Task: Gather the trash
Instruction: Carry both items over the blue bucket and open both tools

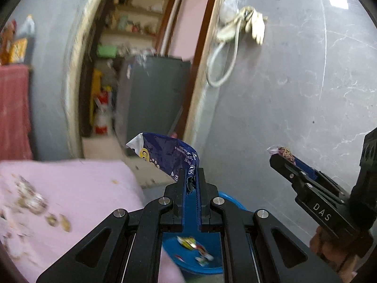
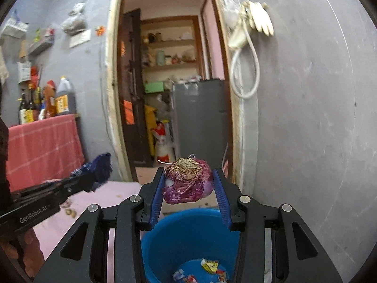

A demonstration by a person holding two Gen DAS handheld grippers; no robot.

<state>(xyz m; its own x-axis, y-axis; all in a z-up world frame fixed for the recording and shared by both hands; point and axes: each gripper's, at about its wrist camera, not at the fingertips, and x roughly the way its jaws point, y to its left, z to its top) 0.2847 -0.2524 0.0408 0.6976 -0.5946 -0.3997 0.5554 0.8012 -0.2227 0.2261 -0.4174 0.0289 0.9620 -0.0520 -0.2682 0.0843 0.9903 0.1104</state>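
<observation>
Left wrist view, left gripper (image 1: 191,176) fingers pinching blue wrapper (image 1: 169,153), right gripper (image 2: 191,184) (marked "DAS") clasping purple onion scrap (image 2: 187,180) over blue bucket (image 2: 165,235).

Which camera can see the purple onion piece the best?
The right wrist view. There the purple onion piece sits in the middle, big and sharp, pinched by the right gripper above the blue bucket. The left wrist view shows only its small tip, side-on.

Right gripper (image 2: 189,184): clamped on purple bag (image 2: 188,181)
Below: blue bucket (image 2: 165,235), wrappers (image 2: 209,265) inside
</observation>
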